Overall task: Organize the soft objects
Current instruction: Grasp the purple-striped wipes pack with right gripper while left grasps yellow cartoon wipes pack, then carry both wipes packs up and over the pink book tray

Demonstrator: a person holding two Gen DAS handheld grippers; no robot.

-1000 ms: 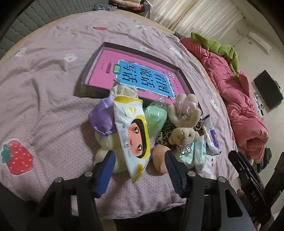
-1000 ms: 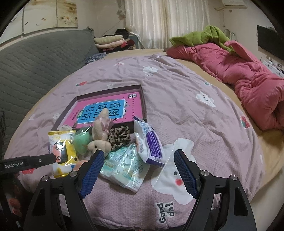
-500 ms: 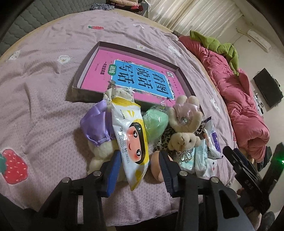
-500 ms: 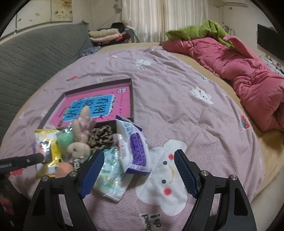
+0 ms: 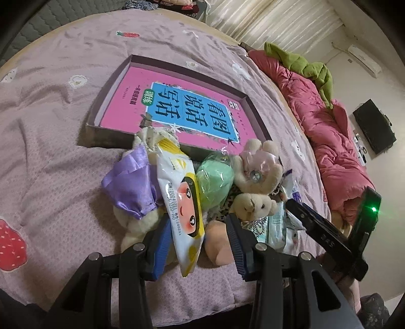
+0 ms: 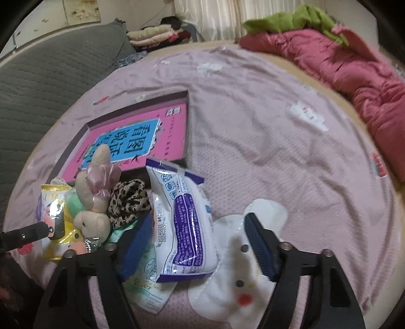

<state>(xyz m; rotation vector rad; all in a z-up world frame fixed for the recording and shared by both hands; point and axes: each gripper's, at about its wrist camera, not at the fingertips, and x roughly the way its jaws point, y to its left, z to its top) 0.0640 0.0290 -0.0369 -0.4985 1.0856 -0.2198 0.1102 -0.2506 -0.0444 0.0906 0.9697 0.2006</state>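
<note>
A pile of soft things lies on the bed in front of a shallow box (image 5: 106, 101) with a pink book in it. In the left wrist view my left gripper (image 5: 200, 243) is open with its jaws on either side of the yellow-and-white wipes pack (image 5: 181, 200). Beside it lie a purple-dressed plush (image 5: 129, 187), a green soft ball (image 5: 215, 179) and a beige bunny (image 5: 255, 184). In the right wrist view my right gripper (image 6: 200, 243) is open around the white-and-purple wipes pack (image 6: 184, 225), above a pale green pack (image 6: 149, 286). A leopard scrunchie (image 6: 127, 200) lies next to the bunny (image 6: 93, 200).
A red quilt (image 6: 354, 63) with a green cloth (image 6: 291, 17) lies along the bed's right side. A grey headboard (image 6: 38, 83) stands at the left, folded clothes (image 6: 157, 35) behind. The bed's front edge is just below the pile.
Both grippers have moved forward into the pile. The left jaws narrowed around the yellow wipes pack. The right jaws now flank the white-and-purple pack.
</note>
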